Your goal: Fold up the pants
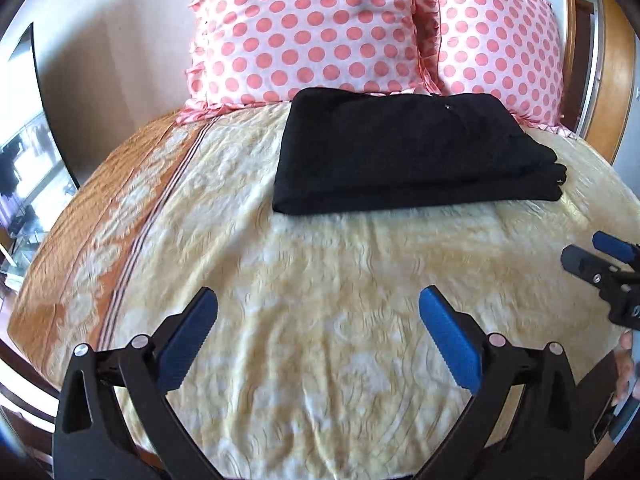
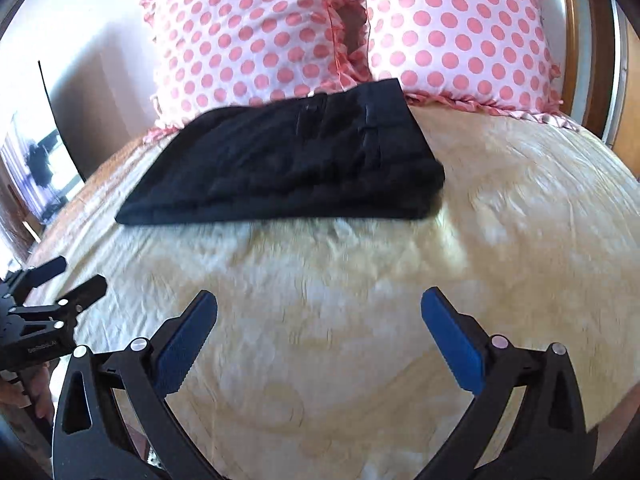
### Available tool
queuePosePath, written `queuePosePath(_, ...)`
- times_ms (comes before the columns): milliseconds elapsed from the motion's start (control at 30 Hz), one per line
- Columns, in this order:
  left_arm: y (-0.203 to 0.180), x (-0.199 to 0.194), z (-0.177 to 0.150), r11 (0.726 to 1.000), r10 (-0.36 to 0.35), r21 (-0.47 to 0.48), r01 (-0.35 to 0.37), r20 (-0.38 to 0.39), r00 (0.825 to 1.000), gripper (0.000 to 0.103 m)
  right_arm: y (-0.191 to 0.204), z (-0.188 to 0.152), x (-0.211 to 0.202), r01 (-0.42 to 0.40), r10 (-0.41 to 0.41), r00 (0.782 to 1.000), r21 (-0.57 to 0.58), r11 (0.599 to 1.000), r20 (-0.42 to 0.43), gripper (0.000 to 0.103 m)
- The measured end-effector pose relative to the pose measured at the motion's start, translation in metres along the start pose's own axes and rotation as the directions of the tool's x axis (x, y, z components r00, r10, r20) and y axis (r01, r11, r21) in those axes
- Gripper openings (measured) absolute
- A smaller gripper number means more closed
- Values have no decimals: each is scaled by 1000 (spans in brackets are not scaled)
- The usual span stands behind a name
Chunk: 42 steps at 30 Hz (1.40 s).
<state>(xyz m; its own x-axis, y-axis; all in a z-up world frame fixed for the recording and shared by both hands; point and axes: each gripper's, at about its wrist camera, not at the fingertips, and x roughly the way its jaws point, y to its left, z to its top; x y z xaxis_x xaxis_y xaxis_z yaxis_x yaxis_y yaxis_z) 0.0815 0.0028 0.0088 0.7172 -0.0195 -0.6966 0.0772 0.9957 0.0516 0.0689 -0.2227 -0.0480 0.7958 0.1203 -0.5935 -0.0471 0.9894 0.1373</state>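
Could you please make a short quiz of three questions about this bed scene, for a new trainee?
1. True or false: the black pants lie folded on the yellow bedspread, in front of the polka-dot pillows.
2. Multiple choice: the left tool is
A) shut on the pants
B) open and holding nothing
C) pressing on a pillow
3. Fill in the missing word: the right tool stands open above the bedspread and is ____ from the pants.

Key
1. True.
2. B.
3. Apart: bare bedspread shows between its fingers and the pants.
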Motion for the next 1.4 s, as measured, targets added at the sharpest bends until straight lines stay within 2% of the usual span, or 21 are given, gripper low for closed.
queuePosePath(67, 2, 3, -5, 1000, -25, -14, 24, -22, 999, 101, 3, -4, 2, 7, -7, 1000, -5, 1000, -8, 102)
queuePosePath(367, 2, 10, -15, 999, -21, -33, 19, -43, 999, 101, 16, -14, 2, -1, 0, 1000, -37, 999, -13, 102)
queuePosePath(500, 0, 9, -18, 999, -15, -29, 15, -18, 1000, 101, 21, -18, 4, 25, -26, 1000, -55, 998, -10, 102)
queuePosePath(567, 0, 8, -20, 1000, -15, -27, 15, -3, 1000, 101, 28, -22, 5, 69, -69, 998, -97, 993, 9, 102)
queuePosePath(833, -1, 5, -29, 1000, -11, -27, 13, 71, 997, 101, 27, -30, 3, 88, -83, 994, -61, 994, 68, 102)
queuePosePath(1400, -1, 5, -28, 1000, -12, -27, 14, 72, 997, 101, 28, -31, 3, 89, -85, 994, -61, 994, 68, 102)
